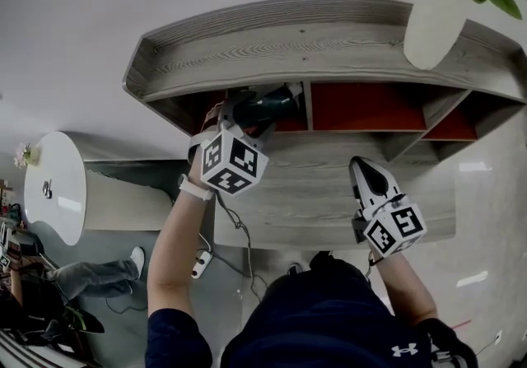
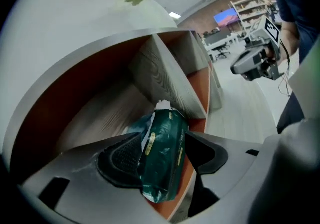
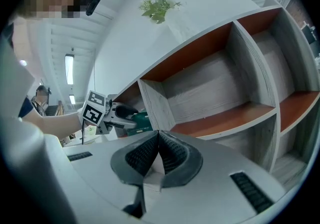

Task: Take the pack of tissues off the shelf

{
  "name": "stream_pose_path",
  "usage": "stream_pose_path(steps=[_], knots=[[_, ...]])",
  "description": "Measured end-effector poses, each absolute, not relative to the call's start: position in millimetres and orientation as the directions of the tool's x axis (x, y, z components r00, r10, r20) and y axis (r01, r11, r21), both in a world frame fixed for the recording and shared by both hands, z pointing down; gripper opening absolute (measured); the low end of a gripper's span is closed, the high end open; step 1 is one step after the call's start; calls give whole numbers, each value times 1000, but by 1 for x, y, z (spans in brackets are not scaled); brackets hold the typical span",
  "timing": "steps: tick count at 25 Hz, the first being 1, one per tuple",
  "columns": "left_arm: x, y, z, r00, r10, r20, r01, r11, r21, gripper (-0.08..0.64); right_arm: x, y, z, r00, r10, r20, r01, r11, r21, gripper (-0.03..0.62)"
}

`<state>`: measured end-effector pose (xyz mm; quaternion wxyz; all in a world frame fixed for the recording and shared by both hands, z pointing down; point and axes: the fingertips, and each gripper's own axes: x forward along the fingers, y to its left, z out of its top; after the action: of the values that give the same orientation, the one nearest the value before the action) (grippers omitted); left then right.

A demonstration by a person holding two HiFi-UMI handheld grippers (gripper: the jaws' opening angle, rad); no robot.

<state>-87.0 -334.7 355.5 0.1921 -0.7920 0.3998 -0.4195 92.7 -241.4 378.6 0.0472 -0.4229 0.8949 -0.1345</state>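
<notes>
A dark green pack of tissues [image 2: 160,168] lies at the front edge of the left compartment of the grey wooden shelf [image 1: 288,37]. My left gripper [image 2: 162,137] reaches into that compartment with its jaws wide apart on either side of the pack. The pack leans on the left pad [image 2: 122,155], and the right pad stands just off it. In the head view the pack [image 1: 276,103] shows ahead of the left gripper [image 1: 262,111]. My right gripper [image 1: 366,169] hovers level in front of the lower middle shelf, with its jaws [image 3: 158,138] closed together and nothing between them.
A white vase [image 1: 436,20] with a green plant stands on the shelf's top at the right. The other compartments have red-brown boards [image 3: 230,115] and upright dividers [image 3: 155,107]. A round white table [image 1: 53,185] stands to the left, and a cable with a power strip [image 1: 202,263] lies on the floor.
</notes>
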Motion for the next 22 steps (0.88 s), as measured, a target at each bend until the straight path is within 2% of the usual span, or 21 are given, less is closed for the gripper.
stream_pose_path(steps=[3, 7, 9, 13, 22], knots=[[-83, -340, 367, 316, -752, 578, -413, -658, -630, 279, 95, -239, 383, -637, -770, 37, -744, 600, -294, 12], [-86, -355, 376, 337, -714, 613, -483, -691, -538, 278, 92, -241, 390, -642, -766, 44, -734, 596, -326, 12], [-87, -358, 378, 349, -710, 612, -493, -695, -524, 261, 91, -240, 393, -644, -764, 47, -730, 595, -335, 12], [-82, -352, 390, 363, -675, 643, -424, -734, -531, 191, 93, -239, 397, -638, -768, 58, -735, 585, -342, 12], [-80, -347, 398, 367, -658, 658, -387, -751, -535, 135, 89, -230, 401, -628, -775, 70, -743, 570, -349, 12]])
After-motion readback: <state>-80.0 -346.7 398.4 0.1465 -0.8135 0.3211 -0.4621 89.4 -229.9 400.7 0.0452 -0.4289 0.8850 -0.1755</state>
